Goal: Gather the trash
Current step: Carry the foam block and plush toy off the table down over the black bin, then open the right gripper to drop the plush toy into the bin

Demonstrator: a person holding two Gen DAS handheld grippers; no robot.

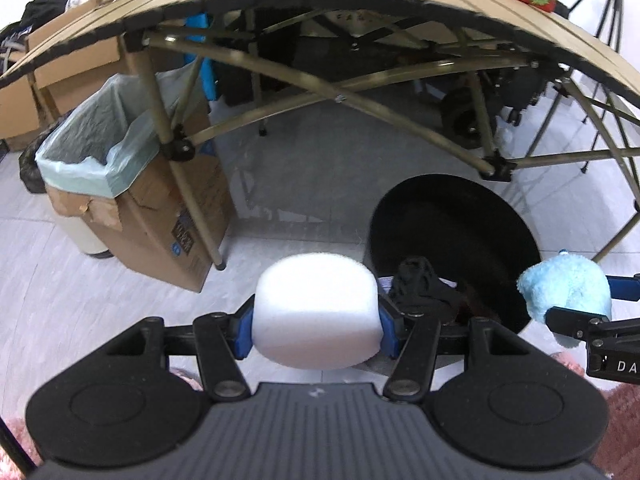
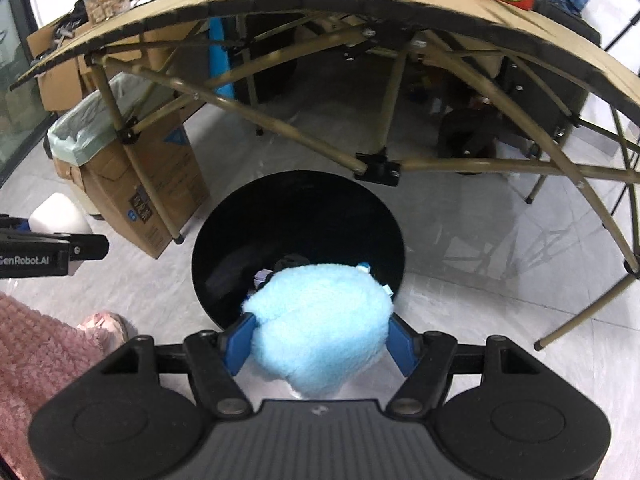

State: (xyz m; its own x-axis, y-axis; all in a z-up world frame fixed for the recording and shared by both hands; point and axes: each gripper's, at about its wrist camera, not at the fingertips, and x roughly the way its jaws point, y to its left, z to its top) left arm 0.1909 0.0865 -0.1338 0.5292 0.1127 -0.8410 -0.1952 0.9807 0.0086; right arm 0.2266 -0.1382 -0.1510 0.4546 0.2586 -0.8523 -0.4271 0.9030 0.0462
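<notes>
1. The left tongs (image 1: 316, 334) pinch a white foam block (image 1: 316, 312), blue pads pressed into both its sides. The black bin (image 1: 452, 248) opens at about two o'clock from the block in the left wrist view, so my judgement is that this hand must travel right before letting go.
2. The right tongs (image 2: 320, 340) clamp a light-blue plush toy (image 2: 320, 320), which hangs over the bin's near rim (image 2: 224, 316) at six o'clock of the opening. I would carry it toward the bin's centre, then spread the pads.
3. Dark scraps (image 2: 292, 262) already lie inside.
4. Edges: the folding tabletop (image 2: 360, 4) overhangs at twelve o'clock, its leg joint (image 2: 378, 170) just beyond the far rim; stay low and short of it.
5. The lined cardboard box (image 1: 132, 200) stands at ten o'clock; bare floor (image 2: 500, 260) lies open at three.
</notes>
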